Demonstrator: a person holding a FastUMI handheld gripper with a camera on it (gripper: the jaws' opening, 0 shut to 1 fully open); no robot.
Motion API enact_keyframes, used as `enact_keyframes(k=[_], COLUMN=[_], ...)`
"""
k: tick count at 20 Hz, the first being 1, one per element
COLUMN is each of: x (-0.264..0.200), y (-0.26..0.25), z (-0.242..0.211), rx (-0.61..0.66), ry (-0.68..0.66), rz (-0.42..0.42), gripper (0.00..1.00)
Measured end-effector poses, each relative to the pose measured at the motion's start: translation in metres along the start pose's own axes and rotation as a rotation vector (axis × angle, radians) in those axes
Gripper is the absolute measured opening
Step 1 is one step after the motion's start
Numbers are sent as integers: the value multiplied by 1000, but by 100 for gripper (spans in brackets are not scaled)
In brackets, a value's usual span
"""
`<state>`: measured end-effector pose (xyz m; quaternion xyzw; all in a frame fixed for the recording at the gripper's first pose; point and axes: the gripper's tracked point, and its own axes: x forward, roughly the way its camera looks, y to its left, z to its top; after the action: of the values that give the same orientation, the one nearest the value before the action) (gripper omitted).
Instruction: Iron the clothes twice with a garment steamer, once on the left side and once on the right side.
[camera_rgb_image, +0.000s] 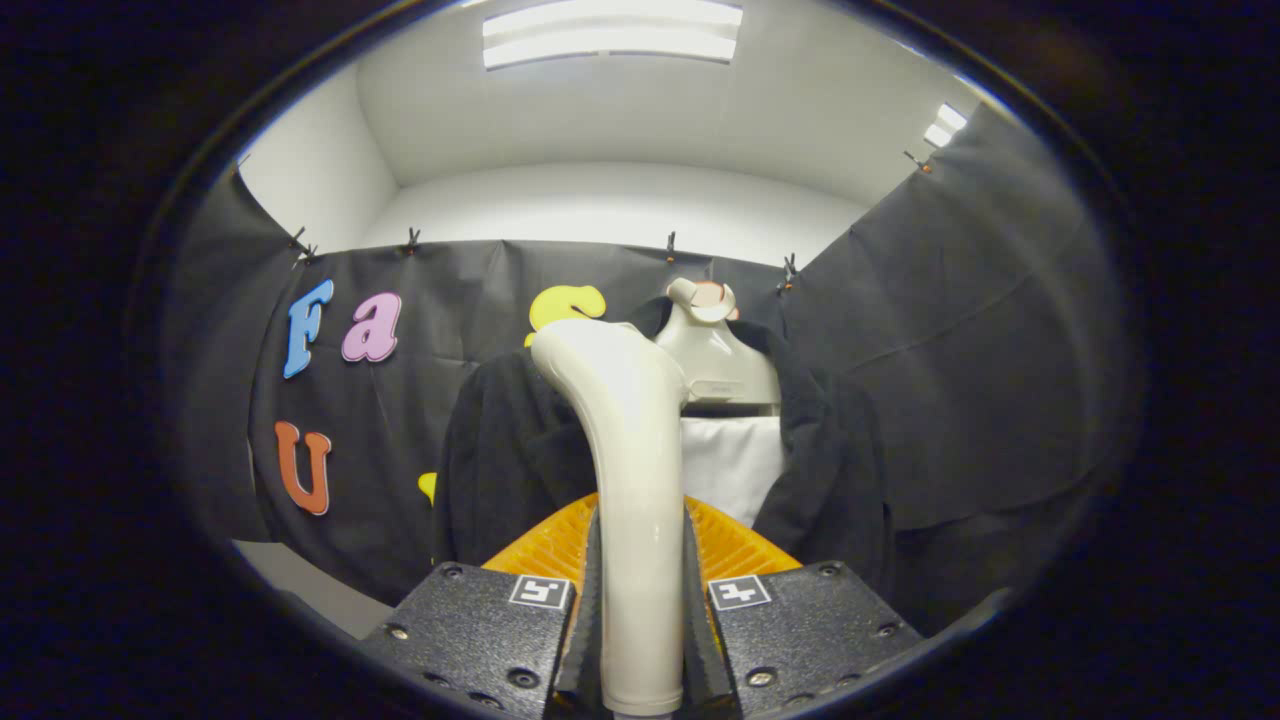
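My gripper (640, 560) is shut on the cream garment steamer (625, 470), both fingers pressing on its upright handle. The steamer's bent head rises above the fingers and covers part of the clothes. Beyond it a black jacket (520, 470) hangs open on a hanger stand (715, 365), with a white panel (735, 470) showing between its two front sides. The steamer head stands in front of the jacket's left front side; whether it touches the cloth I cannot tell.
Black booth cloth (950, 350) closes in the back and the right. A strip of pale floor or table (300, 580) shows at lower left. White wall and ceiling lights (610, 35) are above.
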<state>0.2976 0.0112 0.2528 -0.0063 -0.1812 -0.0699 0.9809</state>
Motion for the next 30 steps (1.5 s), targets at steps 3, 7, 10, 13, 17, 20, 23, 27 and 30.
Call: enact_keyframes(k=[3, 7, 10, 13, 17, 20, 23, 27, 30], x=[-11, -29, -42, -54, -67, -75, -84, -87, -96], y=[1, 2, 1, 1, -1, -3, -4, -5, -7], z=[-16, -32, -49, -67, -96, -117, -139, -155, -169], rx=[-16, -57, -96, -111, -125, -134, -146, -161, -154], ry=[21, 40, 65, 99, 157, 195, 234, 262, 284], rz=[-8, -30, -52, -67, -86, -100, -105, -113, -119], gripper=[37, 37, 37, 37, 37, 37, 37, 37, 37])
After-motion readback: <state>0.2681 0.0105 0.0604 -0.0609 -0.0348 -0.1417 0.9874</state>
